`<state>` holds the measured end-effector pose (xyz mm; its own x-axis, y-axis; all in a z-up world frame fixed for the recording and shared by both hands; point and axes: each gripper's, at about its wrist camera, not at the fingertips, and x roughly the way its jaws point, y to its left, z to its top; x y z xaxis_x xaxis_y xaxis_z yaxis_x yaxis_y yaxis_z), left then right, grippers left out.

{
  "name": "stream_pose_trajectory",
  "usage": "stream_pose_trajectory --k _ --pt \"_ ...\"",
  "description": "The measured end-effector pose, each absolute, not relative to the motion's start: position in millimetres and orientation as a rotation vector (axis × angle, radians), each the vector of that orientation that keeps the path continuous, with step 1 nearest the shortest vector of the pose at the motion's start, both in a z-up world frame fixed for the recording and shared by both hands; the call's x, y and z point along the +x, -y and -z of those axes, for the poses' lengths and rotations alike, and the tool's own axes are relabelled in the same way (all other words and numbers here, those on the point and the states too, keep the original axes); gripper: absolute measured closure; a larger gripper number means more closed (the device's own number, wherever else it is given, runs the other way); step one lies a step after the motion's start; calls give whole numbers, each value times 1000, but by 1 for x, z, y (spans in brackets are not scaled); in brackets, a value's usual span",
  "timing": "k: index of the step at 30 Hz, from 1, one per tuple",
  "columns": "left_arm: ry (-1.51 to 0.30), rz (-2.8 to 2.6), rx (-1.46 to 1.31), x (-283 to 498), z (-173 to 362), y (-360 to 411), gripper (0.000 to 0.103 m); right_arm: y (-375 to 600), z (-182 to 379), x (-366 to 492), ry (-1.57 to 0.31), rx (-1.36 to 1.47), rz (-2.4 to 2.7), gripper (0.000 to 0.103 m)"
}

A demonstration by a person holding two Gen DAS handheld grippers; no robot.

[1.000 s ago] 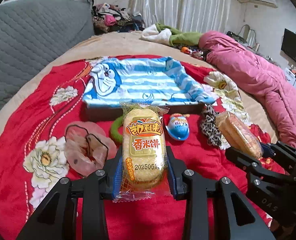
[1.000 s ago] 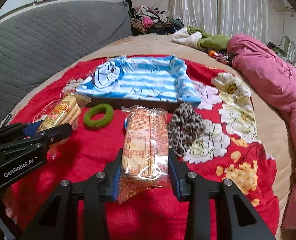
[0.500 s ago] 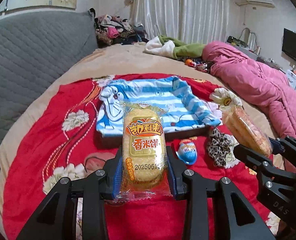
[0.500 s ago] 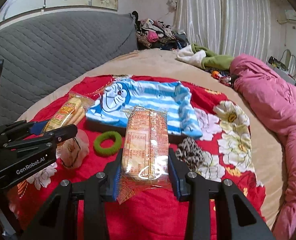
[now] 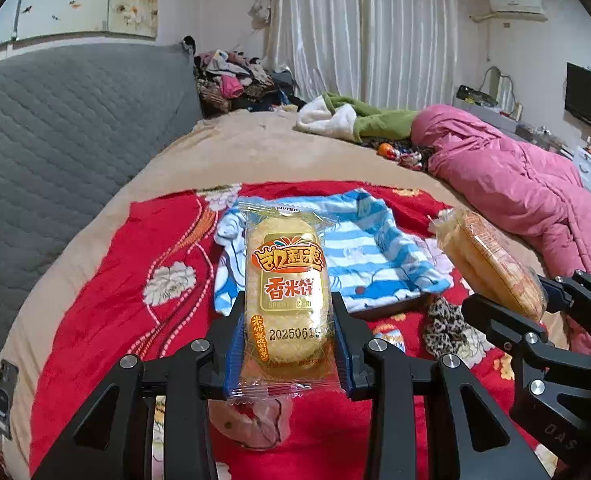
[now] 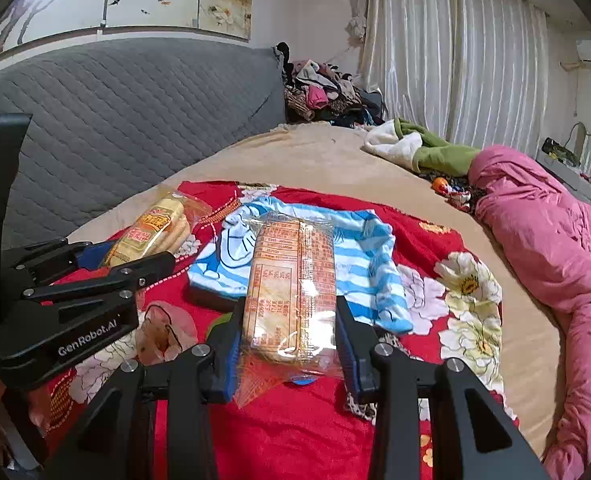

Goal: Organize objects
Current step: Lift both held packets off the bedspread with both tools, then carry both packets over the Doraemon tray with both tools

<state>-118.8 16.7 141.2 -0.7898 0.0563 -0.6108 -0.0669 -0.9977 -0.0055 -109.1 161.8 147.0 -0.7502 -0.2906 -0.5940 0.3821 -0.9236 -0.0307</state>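
Observation:
My left gripper is shut on a yellow rice-cracker packet and holds it high above the red floral cloth. My right gripper is shut on a clear biscuit packet, also held high. Each gripper shows in the other's view: the right one with its biscuit packet, the left one with its cracker packet. The blue-striped cartoon tray lies ahead of both and also shows in the right wrist view.
On the cloth lie a leopard scrunchie, a small egg-shaped toy, a pink hair net and a green hair ring, partly hidden. A pink quilt lies right, a grey headboard left.
Both grippers have risen and drawn back with their packets still held. The tray and the small items on the cloth now look lower and farther away.

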Motion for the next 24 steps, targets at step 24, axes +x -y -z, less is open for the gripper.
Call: stream_pose_trajectory --k 24 --pt "3 -2957 -917 -181 -167 -18 64 -150 -176 -166 -220 781 2692 63"
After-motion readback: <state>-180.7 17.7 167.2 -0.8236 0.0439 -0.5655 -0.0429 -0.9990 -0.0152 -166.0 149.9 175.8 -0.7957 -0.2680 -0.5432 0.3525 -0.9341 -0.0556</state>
